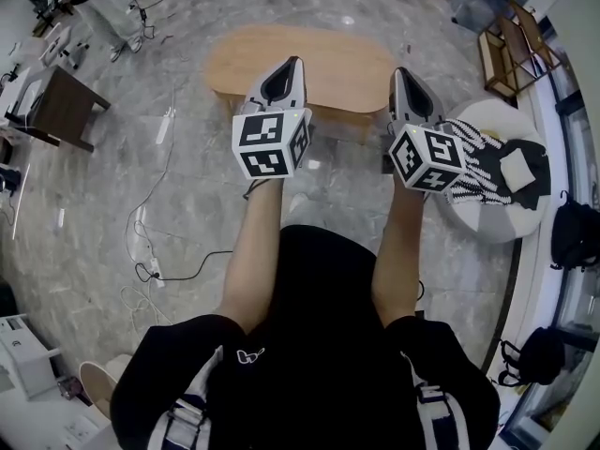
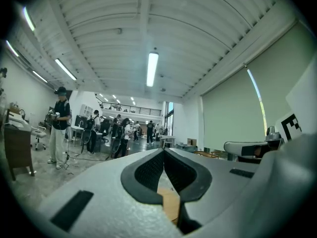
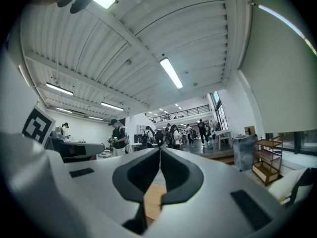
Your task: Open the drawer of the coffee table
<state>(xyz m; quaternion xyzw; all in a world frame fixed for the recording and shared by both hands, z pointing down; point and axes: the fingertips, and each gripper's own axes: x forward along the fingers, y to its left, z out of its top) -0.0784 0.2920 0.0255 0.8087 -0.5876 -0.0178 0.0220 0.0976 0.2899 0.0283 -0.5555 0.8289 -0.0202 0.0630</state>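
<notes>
Oval light-wood coffee table (image 1: 347,64) beyond the fingers (image 2: 148,171); left gripper (image 1: 297,62) and right gripper (image 1: 400,71) held closed, empty; one round white pouf (image 1: 487,228) to their right.

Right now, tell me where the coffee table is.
Head view, top centre: the coffee table stands just beyond the left gripper and right gripper, left of the white pouf.

The floor (image 1: 202,134) in front of the low wooden counter (image 1: 328,64) is bare, so there is room to reach its near side. A round white stool (image 1: 497,225) stands close on the right. Loose cables (image 1: 153,270) lie on the floor on the left.
</notes>
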